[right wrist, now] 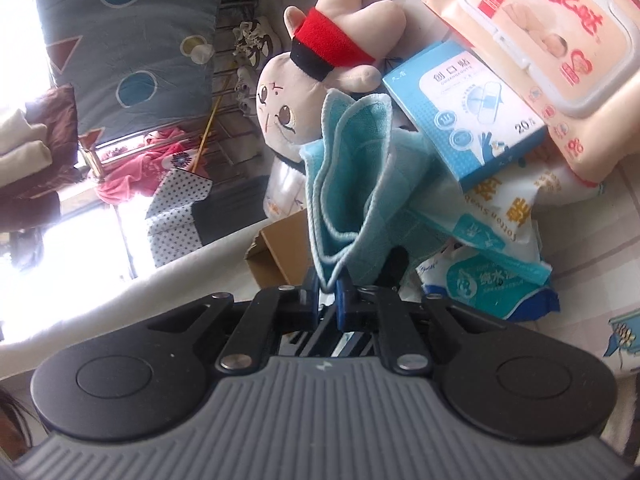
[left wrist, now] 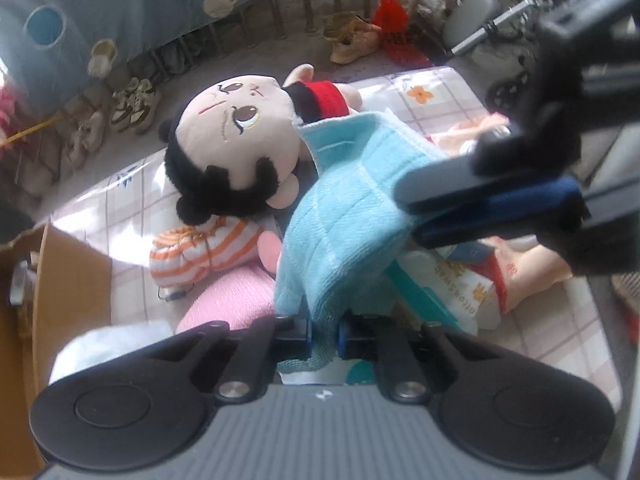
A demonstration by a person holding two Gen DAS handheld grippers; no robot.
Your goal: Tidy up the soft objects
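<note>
Pinching one light blue towel [left wrist: 344, 216] from two edges, the left tongs [left wrist: 324, 334] and right tongs [right wrist: 328, 292] hold it above the bench [left wrist: 560, 320] (beside a doll [left wrist: 236, 140], over wipes packs [right wrist: 552, 40]).

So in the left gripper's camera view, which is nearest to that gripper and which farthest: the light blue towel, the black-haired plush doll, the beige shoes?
1. Light blue towel, pinched in the left gripper.
2. Black-haired plush doll, behind the towel on the left.
3. Beige shoes, far back on the floor.
</note>
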